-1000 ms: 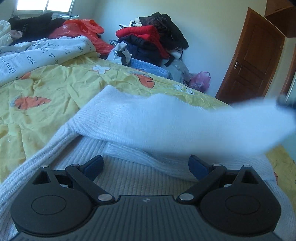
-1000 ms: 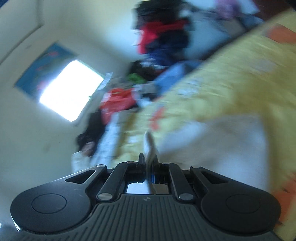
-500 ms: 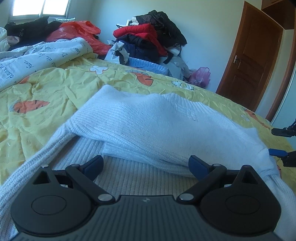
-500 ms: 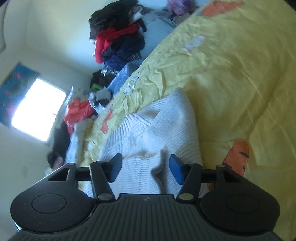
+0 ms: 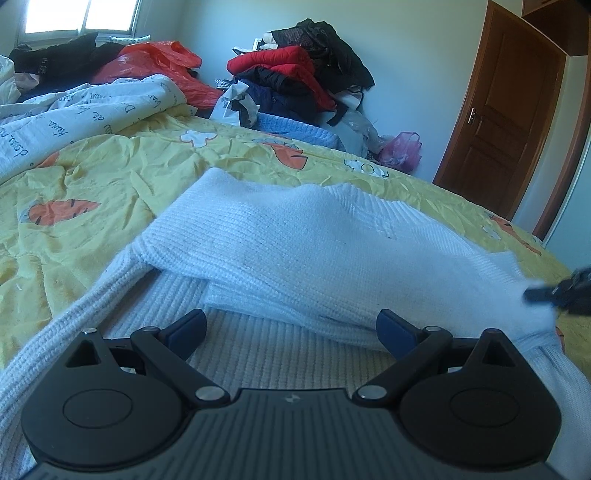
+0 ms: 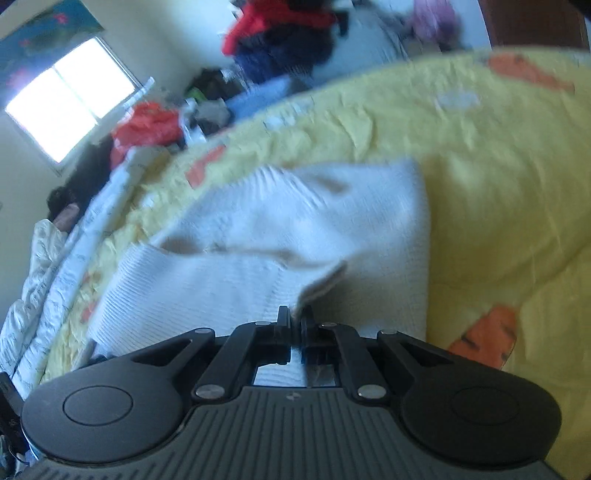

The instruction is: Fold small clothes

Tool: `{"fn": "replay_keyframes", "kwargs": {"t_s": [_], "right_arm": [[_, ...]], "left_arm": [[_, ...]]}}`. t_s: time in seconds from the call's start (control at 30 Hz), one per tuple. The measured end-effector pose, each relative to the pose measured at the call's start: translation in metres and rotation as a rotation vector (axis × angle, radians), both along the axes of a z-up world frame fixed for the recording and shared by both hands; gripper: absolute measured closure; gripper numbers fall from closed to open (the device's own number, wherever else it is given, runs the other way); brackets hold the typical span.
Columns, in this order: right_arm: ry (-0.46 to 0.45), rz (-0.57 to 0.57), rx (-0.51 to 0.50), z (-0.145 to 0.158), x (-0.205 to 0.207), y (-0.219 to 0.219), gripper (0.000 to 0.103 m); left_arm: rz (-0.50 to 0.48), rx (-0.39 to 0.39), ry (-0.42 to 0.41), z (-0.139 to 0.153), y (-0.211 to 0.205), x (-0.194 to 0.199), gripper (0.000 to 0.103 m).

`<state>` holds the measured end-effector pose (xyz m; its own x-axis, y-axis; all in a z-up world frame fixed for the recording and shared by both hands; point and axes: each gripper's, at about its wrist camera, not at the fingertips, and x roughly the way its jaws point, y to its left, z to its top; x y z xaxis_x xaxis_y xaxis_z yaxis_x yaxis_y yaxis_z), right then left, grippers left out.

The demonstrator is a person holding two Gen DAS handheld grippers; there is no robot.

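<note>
Daylight enters through a blown-out, glaring rectangular window (image 5: 79, 16) at the upper left of both views. The left wrist view is sharp and evenly lit, with a cool bluish cast on the white ribbed knit sweater (image 5: 295, 236) and motion blur only at its right edge. The right wrist view is smeared throughout, warmer, tilted. Fisheye distortion bends the brown wooden door (image 5: 506, 107).

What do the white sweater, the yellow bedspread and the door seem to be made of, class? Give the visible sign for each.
White sweater: knitted yarn, perhaps cotton or acrylic; fine ribbed rows show, matt and soft.
Yellow bedspread: thin woven cloth, probably cotton; sharp small creases, printed carrots, no sheen.
Door: wood or wood veneer, likely varnished; brown panels with a slight gloss and a metal handle.
</note>
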<state>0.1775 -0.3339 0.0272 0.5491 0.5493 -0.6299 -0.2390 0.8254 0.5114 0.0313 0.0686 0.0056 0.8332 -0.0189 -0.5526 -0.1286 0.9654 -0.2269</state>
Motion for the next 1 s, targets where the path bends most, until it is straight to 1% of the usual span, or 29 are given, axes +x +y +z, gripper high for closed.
{"fn": "replay_keyframes", "kwargs": {"t_s": [0.07,0.1,0.13,0.17,0.23,0.27,0.3,0.33,0.37,0.43,0.47,0.5,0.53,0.57,0.6,0.63,0.67,0.73,0.77,0.8,0.87,0.9,0.93,0.97,1.0], "right_arm": [[-0.057,-0.038,0.043,0.011,-0.011,-0.012,0.096],[-0.061,-0.067,0.013,0.008,-0.012,-0.018,0.096],[-0.014,-0.103,-0.028,-0.006,-0.008,-0.025,0.096],[0.03,-0.127,-0.042,-0.02,-0.006,-0.031,0.096],[0.025,-0.142,0.022,-0.025,-0.014,-0.04,0.096],[0.018,-0.149,0.029,-0.023,-0.016,-0.04,0.096],[0.01,-0.151,0.023,-0.021,-0.018,-0.039,0.094],[0.007,-0.149,0.007,-0.02,-0.019,-0.035,0.083],[0.006,-0.154,-0.012,-0.018,-0.019,-0.033,0.082],[0.004,-0.164,-0.02,-0.011,-0.018,-0.032,0.071],[-0.012,-0.18,-0.022,-0.005,-0.018,-0.032,0.066],[-0.042,-0.194,-0.033,0.003,-0.02,-0.032,0.059],[-0.084,-0.202,-0.05,0.011,-0.024,-0.032,0.057],[-0.121,-0.203,-0.067,0.018,-0.025,-0.03,0.057],[-0.15,-0.187,-0.081,0.024,-0.028,-0.025,0.057],[-0.165,-0.165,-0.089,0.027,-0.025,-0.02,0.057],[-0.175,-0.138,-0.1,0.029,-0.024,-0.013,0.057],[-0.177,-0.073,-0.121,0.027,-0.02,0.002,0.055],[-0.172,-0.042,-0.137,0.023,-0.018,0.01,0.054],[-0.161,-0.017,-0.152,0.016,-0.014,0.018,0.053],[-0.12,0.007,-0.173,0.002,-0.009,0.028,0.054],[-0.106,0.008,-0.19,-0.005,-0.008,0.032,0.057],[-0.106,0.014,-0.195,-0.013,-0.008,0.033,0.057],[-0.131,0.02,-0.184,-0.017,-0.01,0.032,0.057],[-0.155,0.026,-0.174,-0.021,-0.013,0.031,0.056]], "left_arm": [[0.002,-0.002,-0.002,0.0,0.001,0.0,0.004],[0.003,-0.004,-0.002,0.0,0.001,0.0,0.004],[0.003,-0.006,-0.002,0.0,0.002,0.0,0.004],[0.002,-0.007,-0.001,-0.001,0.002,0.0,0.004],[-0.002,-0.003,-0.001,-0.001,0.002,0.0,0.004],[-0.002,-0.002,-0.001,-0.001,0.001,0.0,0.004],[-0.002,0.002,0.0,-0.001,0.001,0.0,0.004],[0.0,0.006,0.002,0.0,0.0,0.0,0.004],[0.007,0.016,0.002,0.002,0.0,-0.001,0.004],[-0.006,0.064,-0.027,0.012,-0.003,-0.008,0.004],[-0.023,0.108,-0.054,0.021,-0.005,-0.012,0.004],[-0.038,0.173,-0.093,0.032,-0.006,-0.014,0.004],[-0.039,0.234,-0.133,0.043,-0.005,-0.014,0.004],[-0.026,0.283,-0.165,0.052,-0.001,-0.011,0.004],[-0.008,0.319,-0.188,0.062,0.005,-0.002,0.004],[0.005,0.337,-0.191,0.069,0.014,0.011,0.004],[0.012,0.34,-0.174,0.073,0.025,0.028,0.004],[0.006,0.29,-0.068,0.071,0.051,0.071,0.004],[0.007,0.241,-0.008,0.068,0.064,0.092,0.005],[0.004,0.17,0.048,0.062,0.078,0.111,0.005],[-0.013,0.052,0.112,0.053,0.098,0.138,0.011],[-0.024,0.009,0.144,0.047,0.104,0.15,0.022],[-0.027,-0.006,0.175,0.042,0.105,0.159,0.045],[-0.035,-0.007,0.206,0.036,0.104,0.166,0.058],[-0.07,-0.004,0.234,0.029,0.099,0.173,0.074]]}}
